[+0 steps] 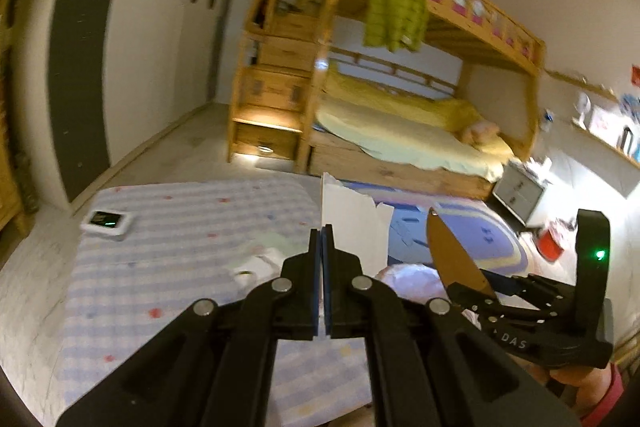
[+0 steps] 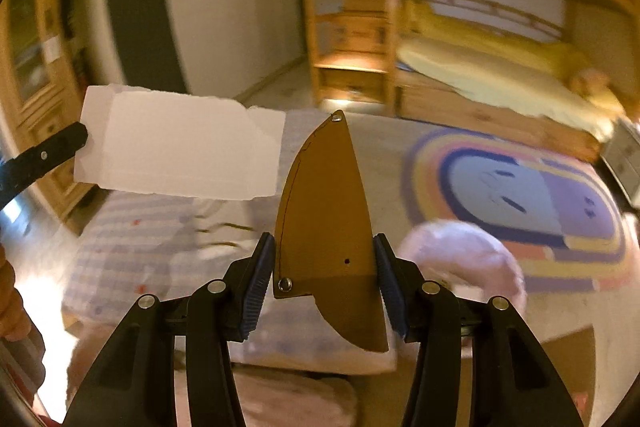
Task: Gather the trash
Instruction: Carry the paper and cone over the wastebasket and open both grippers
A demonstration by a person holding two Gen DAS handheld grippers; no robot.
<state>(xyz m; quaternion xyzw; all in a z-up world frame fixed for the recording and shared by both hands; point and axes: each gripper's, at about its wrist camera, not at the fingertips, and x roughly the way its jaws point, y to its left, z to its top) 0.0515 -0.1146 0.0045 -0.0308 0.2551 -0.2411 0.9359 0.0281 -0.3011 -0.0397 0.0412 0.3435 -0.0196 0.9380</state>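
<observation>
Trash pinched in both grippers for carrying off: card [image 2: 180, 151] clamped flat by left gripper [image 1: 322, 239], brown sheath [image 2: 326, 227] squeezed between right gripper [image 2: 324, 283] pads.

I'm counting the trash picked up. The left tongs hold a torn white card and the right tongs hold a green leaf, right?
Not quite. The left tongs do pinch the torn white card, but the right tongs hold a brown leaf-shaped sheath with rivets, not a green leaf. The right wrist view shows it clearly.
</observation>
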